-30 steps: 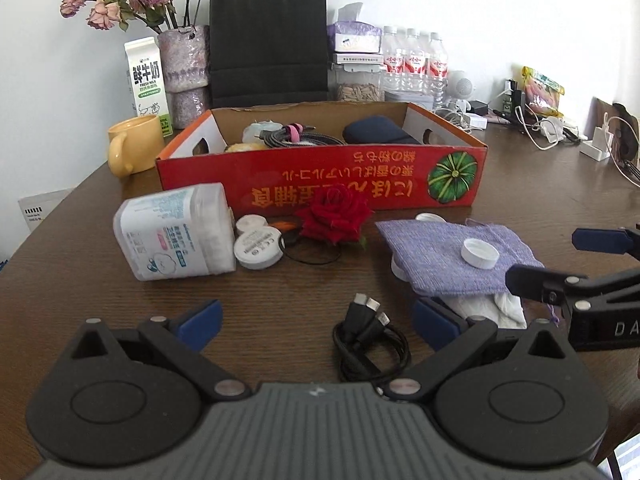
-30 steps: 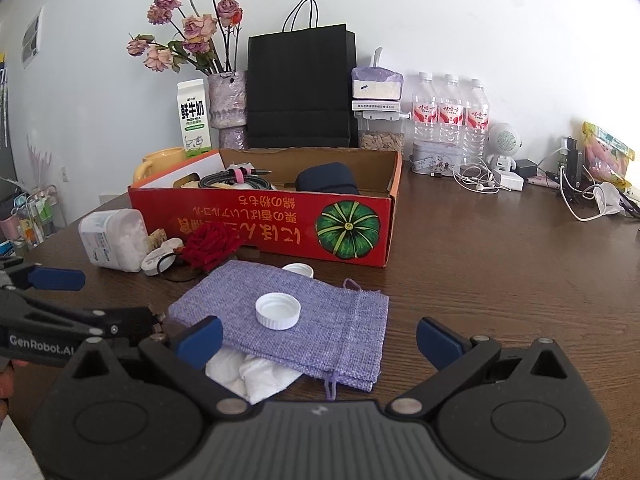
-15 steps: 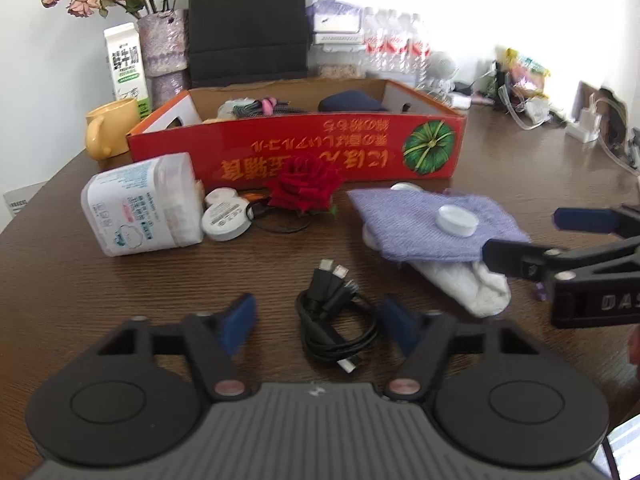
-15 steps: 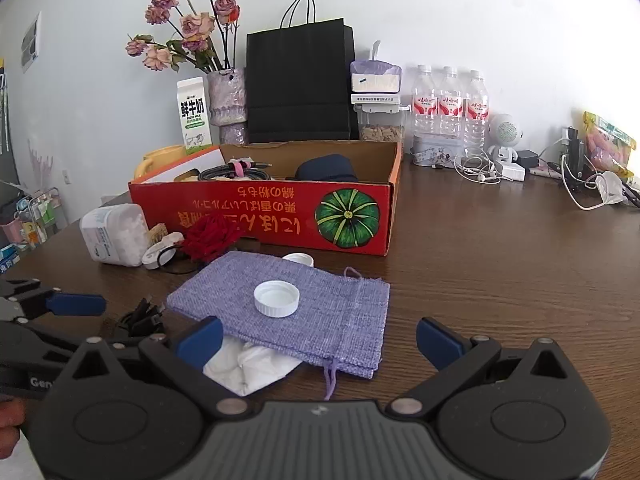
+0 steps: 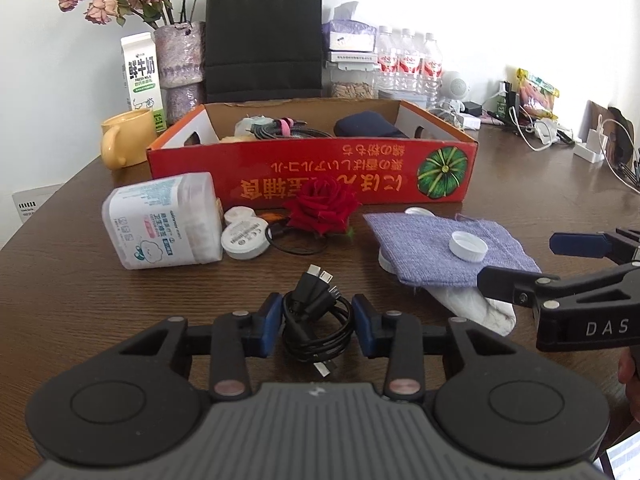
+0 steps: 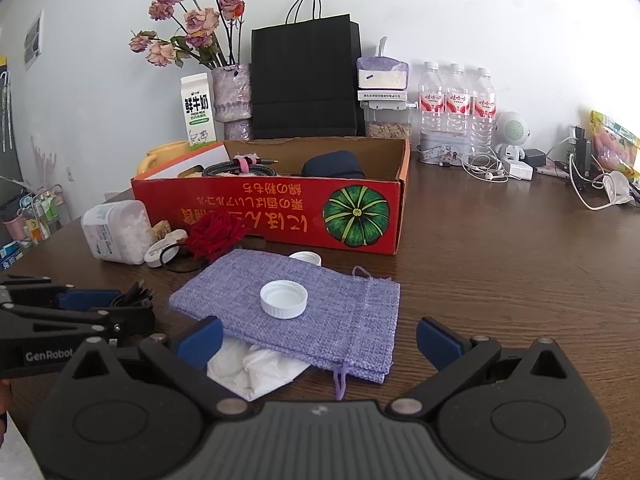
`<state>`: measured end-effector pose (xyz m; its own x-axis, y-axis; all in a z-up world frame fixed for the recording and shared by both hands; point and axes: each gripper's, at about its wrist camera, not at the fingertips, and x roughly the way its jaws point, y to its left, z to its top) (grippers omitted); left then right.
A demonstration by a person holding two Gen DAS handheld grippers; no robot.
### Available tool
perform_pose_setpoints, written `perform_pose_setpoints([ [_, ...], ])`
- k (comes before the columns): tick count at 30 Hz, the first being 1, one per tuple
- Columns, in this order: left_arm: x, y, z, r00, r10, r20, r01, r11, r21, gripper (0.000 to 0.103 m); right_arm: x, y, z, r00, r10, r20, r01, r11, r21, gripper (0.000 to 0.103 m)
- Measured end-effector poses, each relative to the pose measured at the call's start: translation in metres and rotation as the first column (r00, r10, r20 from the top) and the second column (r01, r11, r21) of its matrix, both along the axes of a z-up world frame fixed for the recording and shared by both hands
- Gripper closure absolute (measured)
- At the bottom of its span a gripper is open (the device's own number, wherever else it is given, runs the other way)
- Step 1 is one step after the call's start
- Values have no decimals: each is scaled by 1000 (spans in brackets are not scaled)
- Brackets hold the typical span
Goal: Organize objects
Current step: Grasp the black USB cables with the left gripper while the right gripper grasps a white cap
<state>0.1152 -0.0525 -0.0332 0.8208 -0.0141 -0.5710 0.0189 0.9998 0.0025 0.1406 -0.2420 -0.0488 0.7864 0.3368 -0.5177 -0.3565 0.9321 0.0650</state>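
- Since 1.0 s ago, left gripper (image 5: 313, 322) has narrowed from wide open; blue pads now sit tight on both sides of the coiled black cable (image 5: 316, 320), clamped on it or nearly so.
- Cable lies on the wooden table (image 5: 80, 300), plugs pointing toward the red cardboard box (image 5: 312, 176).
- Right gripper (image 6: 318, 338) fingers wide apart, holding nothing, hovering over the near edge of the purple cloth pouch (image 6: 304, 304).
- White bottle cap (image 6: 284, 299) sits on top of the pouch; white crumpled cloth (image 6: 252, 372) pokes out underneath.
- Red rose (image 5: 322, 208), cotton swab tub (image 5: 162, 226) on its side and round white tin (image 5: 244, 237) lie in front of the box.
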Motion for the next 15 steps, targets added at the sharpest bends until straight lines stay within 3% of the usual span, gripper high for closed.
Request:
perform_pose_setpoints([
  [3, 1, 2, 5, 1000, 9, 23, -9, 1000, 1, 64, 2, 0, 2, 1000, -8, 9, 8, 1000, 15, 0],
  [6, 3, 3, 9, 999, 15, 35, -15, 1000, -1, 64, 5, 4, 4, 1000, 2, 17, -2, 1000, 19, 7],
  [15, 7, 3, 10, 999, 17, 39, -17, 1000, -11, 64, 18, 17, 3, 999, 36, 8, -36, 999, 9, 48],
])
